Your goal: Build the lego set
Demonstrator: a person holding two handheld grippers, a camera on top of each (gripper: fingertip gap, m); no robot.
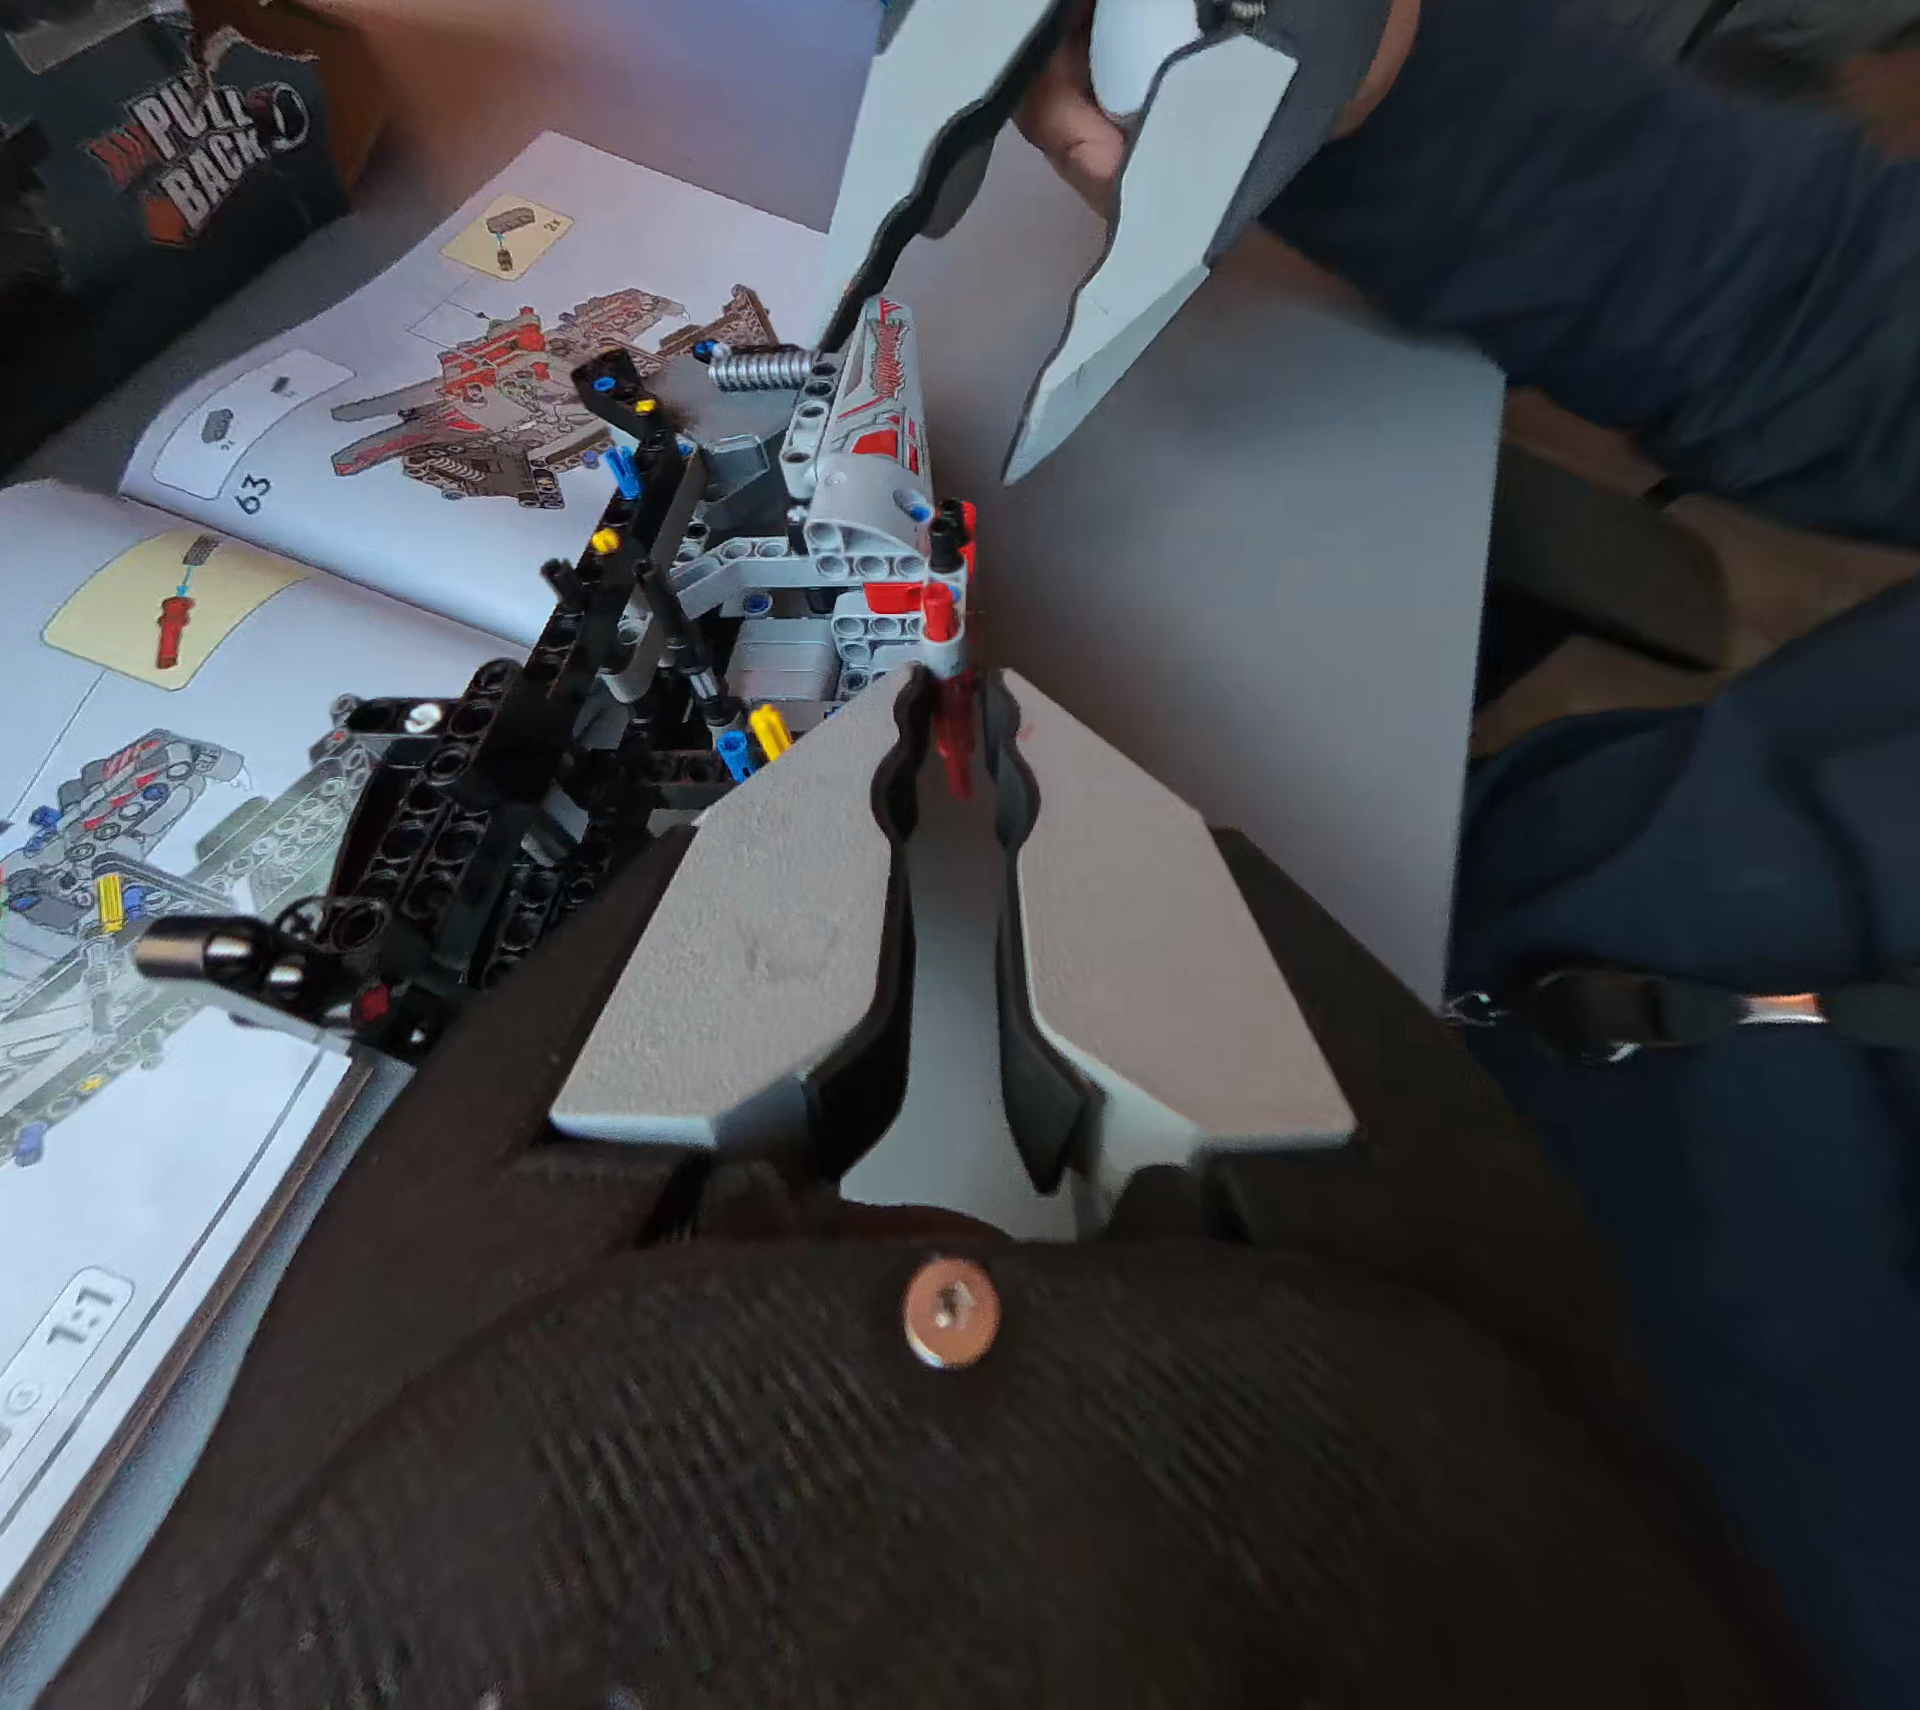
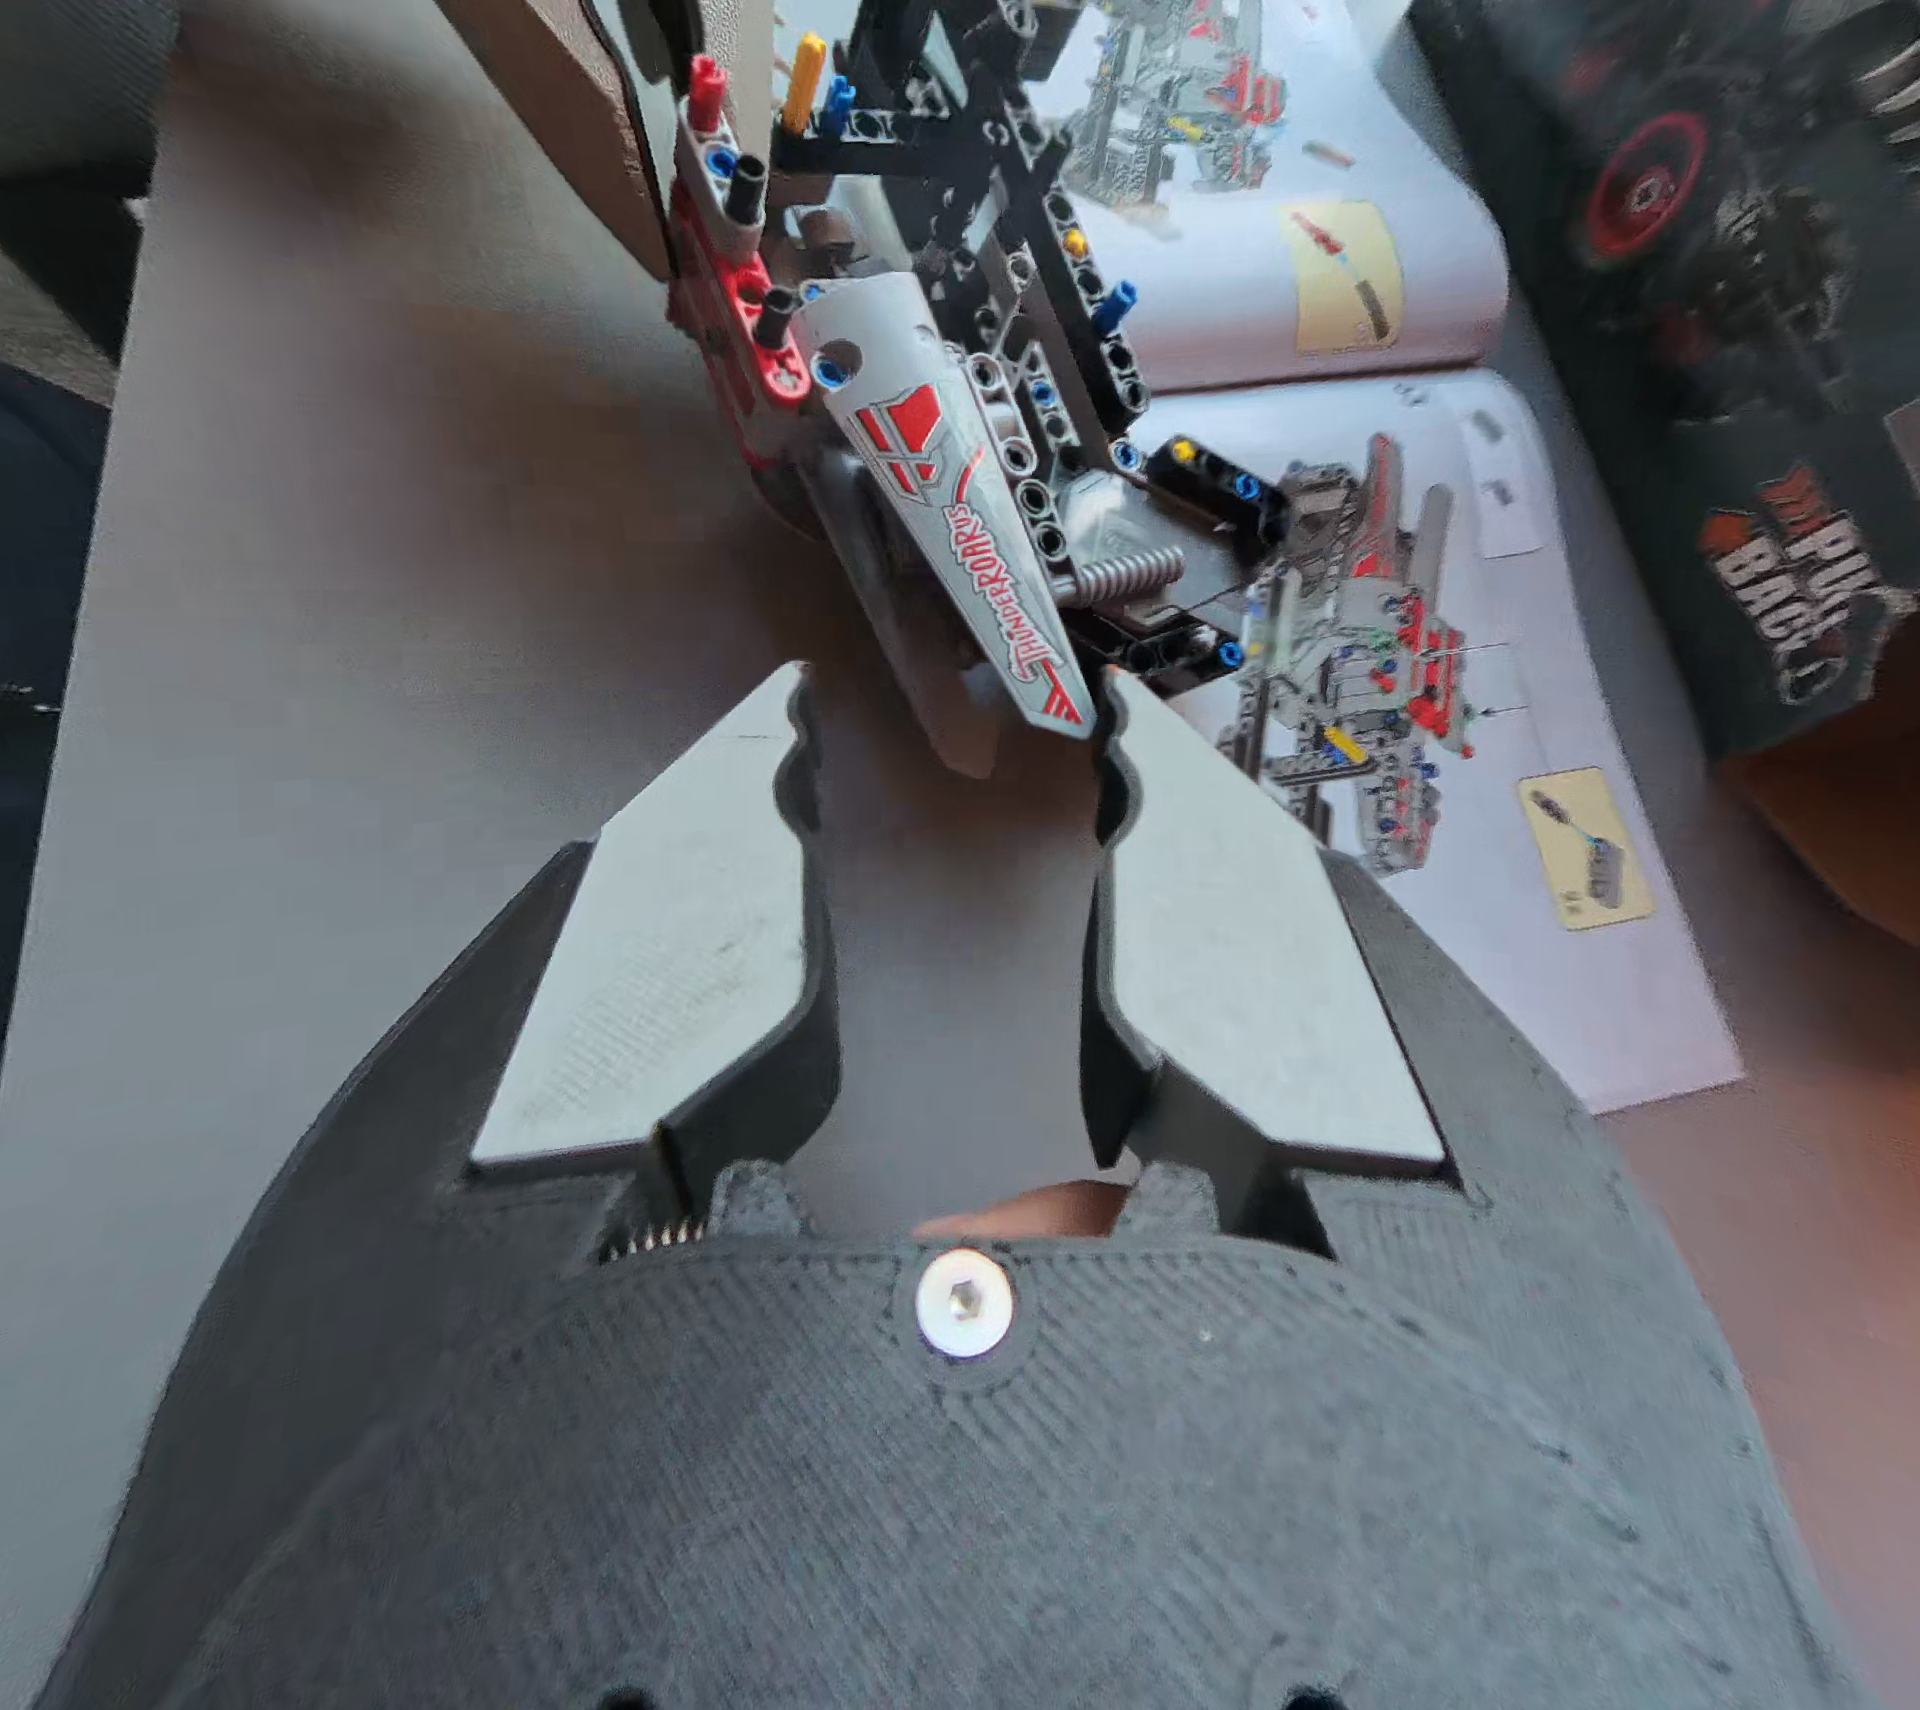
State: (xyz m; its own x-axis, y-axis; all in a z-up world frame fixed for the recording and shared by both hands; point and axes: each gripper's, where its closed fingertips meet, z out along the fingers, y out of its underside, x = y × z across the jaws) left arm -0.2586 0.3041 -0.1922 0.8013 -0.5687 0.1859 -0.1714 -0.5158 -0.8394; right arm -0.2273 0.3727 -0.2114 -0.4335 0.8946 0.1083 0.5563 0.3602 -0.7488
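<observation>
A partly built lego model (image 1: 665, 621) of black, grey and red beams is held tilted above the table. My left gripper (image 1: 956, 686) is shut on a red pin (image 1: 951, 730) at the model's end; its fingers (image 2: 488, 19) show at the top left of the right wrist view. A long grey stickered panel (image 2: 956, 507) points toward my right gripper (image 2: 954, 689), which is open, with the panel tip beside one fingertip (image 2: 1117, 725). In the left wrist view the right gripper (image 1: 925, 403) comes down from above, open, with its jaws on either side of the panel (image 1: 883, 413).
An open instruction booklet (image 1: 364, 372) (image 2: 1351, 310) lies under the model. The dark set box (image 1: 156, 133) (image 2: 1714, 206) stands beyond it. The grey table (image 1: 1195, 621) ends at an edge next to a person's dark sleeve (image 1: 1610, 258). My hands' fingertips stand some 9 cm from each other.
</observation>
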